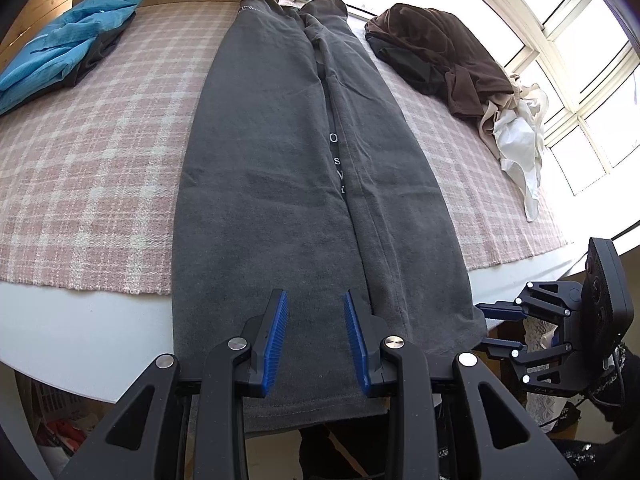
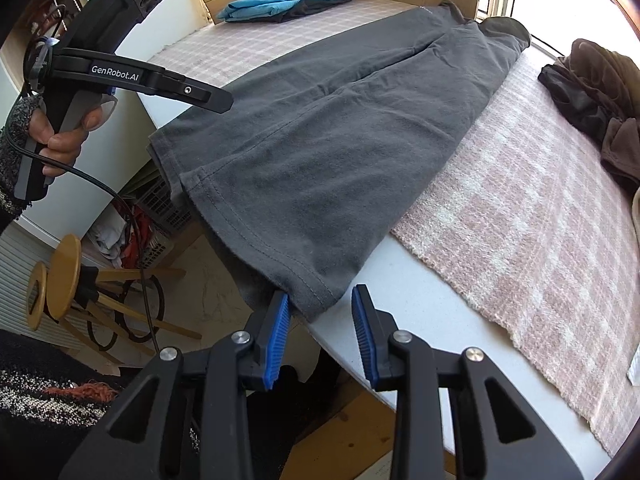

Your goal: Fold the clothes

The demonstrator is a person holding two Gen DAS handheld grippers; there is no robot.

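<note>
Both jaws are seen spread, nothing held: left gripper [image 1: 316,340] over the hem's middle, right gripper [image 2: 320,336] at its right corner, nearer the edge. The grey shirt [image 1: 280,168], folded lengthwise, is laid on the table [image 1: 80,320] with its long axis straight away toward the window [image 1: 520,8].

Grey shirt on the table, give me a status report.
Left gripper and right gripper open at the hem. Grey shirt lengthwise-folded, hem overhanging. Nothing blocking.

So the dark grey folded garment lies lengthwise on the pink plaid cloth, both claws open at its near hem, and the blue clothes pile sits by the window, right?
Not quite: the blue clothes pile sits by the wooden wall; the brown clothes pile is by the window, as the left wrist view shows. The rest holds.
</note>
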